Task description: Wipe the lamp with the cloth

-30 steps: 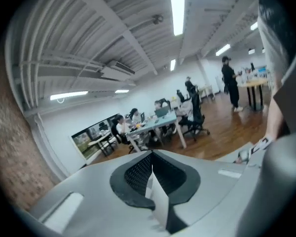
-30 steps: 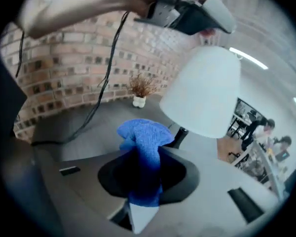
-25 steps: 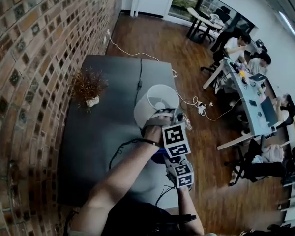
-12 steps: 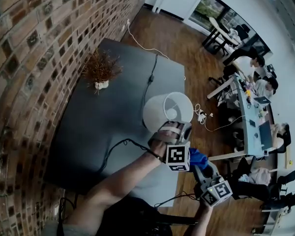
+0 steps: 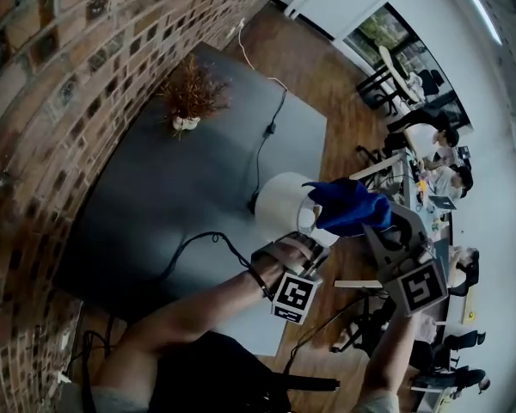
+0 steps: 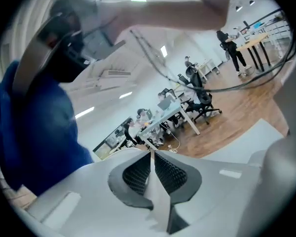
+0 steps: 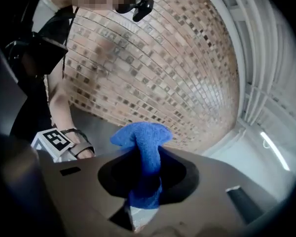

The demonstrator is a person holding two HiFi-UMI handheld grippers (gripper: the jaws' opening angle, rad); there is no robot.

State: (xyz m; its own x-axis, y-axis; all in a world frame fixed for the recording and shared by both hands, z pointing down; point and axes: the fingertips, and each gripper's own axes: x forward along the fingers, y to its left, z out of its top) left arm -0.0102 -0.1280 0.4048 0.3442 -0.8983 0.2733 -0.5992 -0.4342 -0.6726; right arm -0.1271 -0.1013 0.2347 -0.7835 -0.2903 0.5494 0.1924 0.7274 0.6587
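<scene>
The lamp (image 5: pixel 284 205) has a white shade and stands near the right edge of the grey table (image 5: pixel 155 196). My left gripper (image 5: pixel 308 246) holds the shade's near rim. In the left gripper view a thin white edge of the shade (image 6: pixel 157 196) sits pinched between the pads of the left gripper (image 6: pixel 152 164), whose jaws have just been closing on it. My right gripper (image 5: pixel 377 229) is raised beside the shade, shut on a blue cloth (image 5: pixel 351 206). The cloth (image 7: pixel 143 149) bunches up out of the right gripper (image 7: pixel 144 181). It also fills the left side as the blue cloth (image 6: pixel 29 132).
A dried plant in a white pot (image 5: pixel 189 101) stands at the table's far side by the brick wall (image 5: pixel 60 67). The lamp's black cable (image 5: pixel 262 144) runs across the tabletop. Office desks with seated people (image 5: pixel 439 170) lie beyond the wooden floor at the right.
My right gripper has risen with the blue cloth from below the left hand to beside the shade's top, and it has rolled. The left hand has shifted with the shade's rim.
</scene>
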